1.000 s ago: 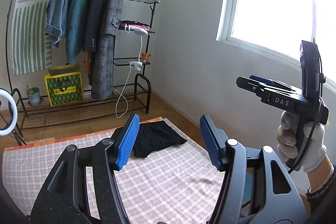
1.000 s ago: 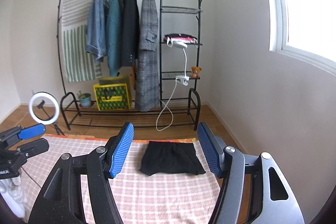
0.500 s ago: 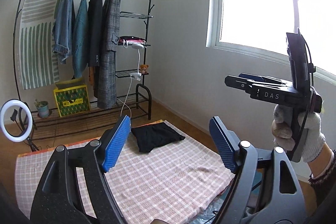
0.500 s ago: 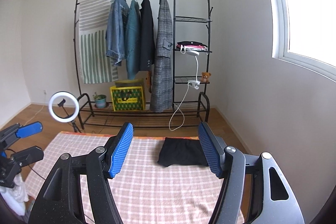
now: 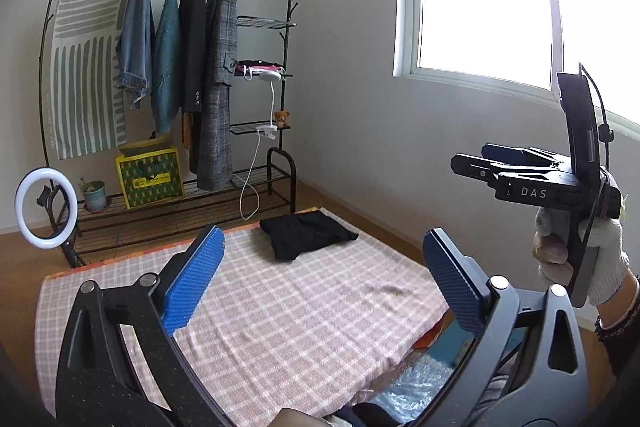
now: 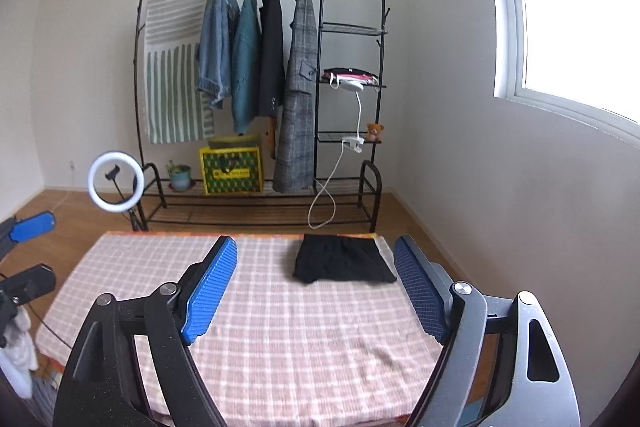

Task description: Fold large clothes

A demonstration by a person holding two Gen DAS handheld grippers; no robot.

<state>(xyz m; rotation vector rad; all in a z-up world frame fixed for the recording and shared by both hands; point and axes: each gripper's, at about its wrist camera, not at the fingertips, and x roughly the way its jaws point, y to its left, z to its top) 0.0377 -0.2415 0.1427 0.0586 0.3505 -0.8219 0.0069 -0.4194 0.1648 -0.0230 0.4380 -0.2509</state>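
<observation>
Both grippers, left and right, opening and empty, folded black garment far right on checked blanket, yellow bag on rack's bottom shelf

The garment was plain black, on a pink-and-white checked cloth with an orange edge. Both tools, left and right, were black with blue ribbed pads. The rack was black; on it hung a green-striped towel, a grey plaid coat and a yellow-green patterned bag.
</observation>
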